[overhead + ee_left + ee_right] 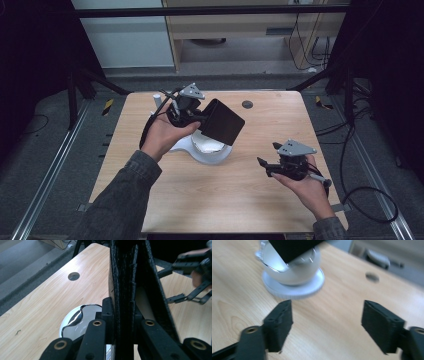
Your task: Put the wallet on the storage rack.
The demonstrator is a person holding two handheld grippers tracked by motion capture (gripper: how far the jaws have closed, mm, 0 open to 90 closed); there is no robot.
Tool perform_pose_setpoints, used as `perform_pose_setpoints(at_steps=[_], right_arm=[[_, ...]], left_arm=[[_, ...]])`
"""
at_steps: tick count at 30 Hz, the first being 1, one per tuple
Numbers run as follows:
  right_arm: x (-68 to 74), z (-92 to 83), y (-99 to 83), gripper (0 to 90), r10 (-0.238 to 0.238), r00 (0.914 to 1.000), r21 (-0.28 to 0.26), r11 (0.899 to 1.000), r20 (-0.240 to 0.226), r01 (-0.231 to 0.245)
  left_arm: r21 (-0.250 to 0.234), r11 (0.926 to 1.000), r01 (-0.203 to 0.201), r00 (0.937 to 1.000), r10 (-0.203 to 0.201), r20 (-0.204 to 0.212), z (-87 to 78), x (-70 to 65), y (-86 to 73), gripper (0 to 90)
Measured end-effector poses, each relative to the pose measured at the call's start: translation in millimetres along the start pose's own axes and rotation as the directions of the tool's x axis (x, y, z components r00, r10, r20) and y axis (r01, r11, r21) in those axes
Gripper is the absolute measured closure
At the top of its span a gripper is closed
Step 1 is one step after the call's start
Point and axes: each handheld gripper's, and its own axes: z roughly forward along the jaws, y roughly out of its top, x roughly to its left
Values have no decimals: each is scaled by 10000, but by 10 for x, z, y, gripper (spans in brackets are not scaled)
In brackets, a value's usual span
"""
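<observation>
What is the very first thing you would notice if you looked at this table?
The black pouch catches the eye first: the left gripper clamps it by one edge and holds it in the air near the middle of the wooden table. Right under it sits a shiny white dish. Over at the right edge, the right gripper hangs with its jaws wide apart and nothing between them.

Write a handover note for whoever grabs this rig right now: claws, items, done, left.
Left claw: shut on the black wallet-like case, holding it in the air above the white stand.
Right claw: open, nothing between its pads, low over the table to the right of the stand.
Done: the case is gripped and off the table.
Left: probably setting the case on or beside the stand, then releasing; I can't tell which.
</observation>
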Motion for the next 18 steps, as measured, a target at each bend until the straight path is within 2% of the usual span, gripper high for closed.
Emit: perform_pose_setpoints(at_steps=[1,4,6,7,12,14,16,18], right_arm=[[-7,48,-80,190,369,9990,303,9988,248,-376],[-4,187,-276,138,928,9926,844,9915,777,-993],[2,256,-350,123,1013,9894,1476,9822,1038,-1161],[2,270,-370,123,945,9891,1612,9805,1131,-1121],[-5,331,-532,115,1360,9826,1914,9686,1266,-1587],[-22,347,-583,107,1534,9793,2046,9625,1323,-1784],[-44,377,-651,103,1697,9749,2329,9517,1439,-2000],[-58,386,-686,98,1763,9740,2447,9472,1423,-2072]], left_arm=[[69,10000,-7,10000,7,-34,-16,-1,12,808],[350,9993,-164,9995,172,-247,-92,-3,78,808],[274,9996,-97,9993,106,-347,-135,3,105,808],[259,9997,-18,9991,29,-420,-165,8,121,807],[310,9995,-36,9978,57,-659,-256,42,124,807],[274,9996,4,9973,16,-736,-288,68,104,806],[218,9997,69,9970,-52,-769,-317,91,83,806],[193,9997,113,9967,-97,-800,-346,115,59,806]])
